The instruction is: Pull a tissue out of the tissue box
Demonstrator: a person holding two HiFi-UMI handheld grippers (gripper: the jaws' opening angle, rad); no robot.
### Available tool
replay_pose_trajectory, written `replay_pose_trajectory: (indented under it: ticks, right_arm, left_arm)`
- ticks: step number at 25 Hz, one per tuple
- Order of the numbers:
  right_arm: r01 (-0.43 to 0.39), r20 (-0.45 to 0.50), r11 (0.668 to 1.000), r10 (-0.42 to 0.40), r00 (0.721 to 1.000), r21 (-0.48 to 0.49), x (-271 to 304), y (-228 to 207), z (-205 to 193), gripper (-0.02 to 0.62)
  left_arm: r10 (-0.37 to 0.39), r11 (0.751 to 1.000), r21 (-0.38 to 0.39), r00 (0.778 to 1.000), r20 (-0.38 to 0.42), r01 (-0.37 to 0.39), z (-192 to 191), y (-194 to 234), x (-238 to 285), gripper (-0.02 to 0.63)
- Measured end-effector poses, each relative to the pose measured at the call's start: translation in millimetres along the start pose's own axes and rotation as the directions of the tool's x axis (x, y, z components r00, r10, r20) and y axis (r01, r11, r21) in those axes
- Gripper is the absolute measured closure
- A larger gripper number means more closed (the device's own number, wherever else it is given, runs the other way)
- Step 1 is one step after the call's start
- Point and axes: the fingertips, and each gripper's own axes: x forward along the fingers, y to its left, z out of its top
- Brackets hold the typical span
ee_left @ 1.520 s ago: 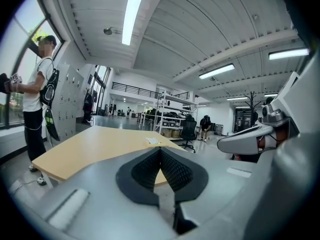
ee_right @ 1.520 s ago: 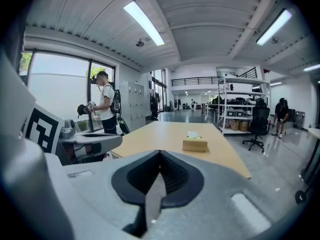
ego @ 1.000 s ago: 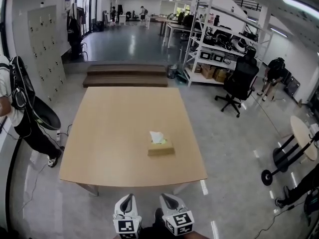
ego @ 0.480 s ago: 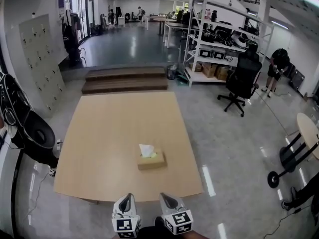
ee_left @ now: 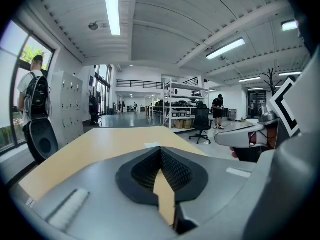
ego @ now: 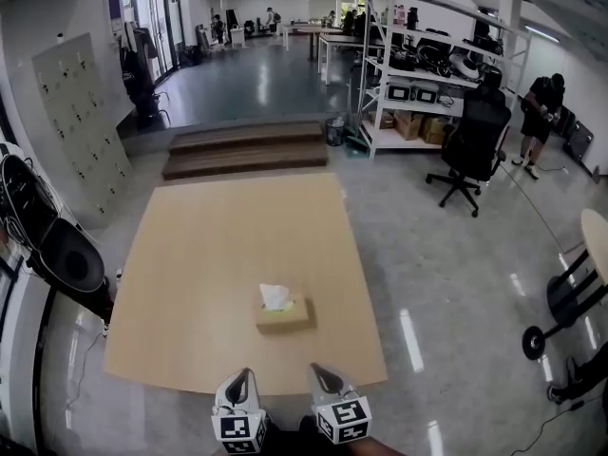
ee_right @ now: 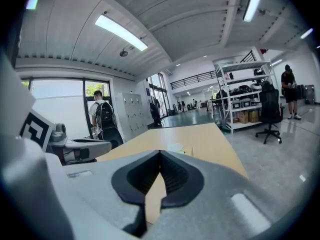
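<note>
The tissue box (ego: 282,314) sits on the table (ego: 218,245), just below the middle of the head view and near the table's lower edge. A white tissue (ego: 275,296) stands up out of its top slot. Your left gripper (ego: 239,380) and right gripper (ego: 325,380) hang at the bottom of the frame, well apart from the box. Both are clenched, pads meeting at the tips with nothing between them. The tissue looks thin, soft and very light, so it will likely crumple and could tear if you snatch it. Pinch the raised tuft low, close above the slot, taking a full fold. The cardboard box seems light too and may lift with the pull, so consider pressing it down with the other gripper.
</note>
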Motion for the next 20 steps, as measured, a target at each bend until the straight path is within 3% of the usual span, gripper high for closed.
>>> replay_pose_trajectory:
  ticks: [5, 13, 20]
  right_arm:
    - [0.003, -0.009, 1.0, -0.002, 1.0, 0.016, 13.5, -7.2, 1.1, 0.604]
    - [0.048, -0.045, 0.999, -0.048, 0.998, 0.001, 40.7, -21.0, 12.6, 0.604]
    - [0.088, -0.079, 0.996, -0.09, 0.993, -0.025, 83.6, -29.1, 37.1, 0.603]
  left_arm:
    - [0.002, 1.0, 0.005, 1.0, -0.023, -0.002, 2.0, 4.4, 14.9, 0.588]
    - [-0.074, 0.997, -0.01, 0.997, -0.015, 0.073, 14.7, 8.7, 62.7, 0.588]
    - [-0.089, 0.996, -0.013, 0.996, -0.008, 0.088, 39.6, 37.9, 100.8, 0.588]
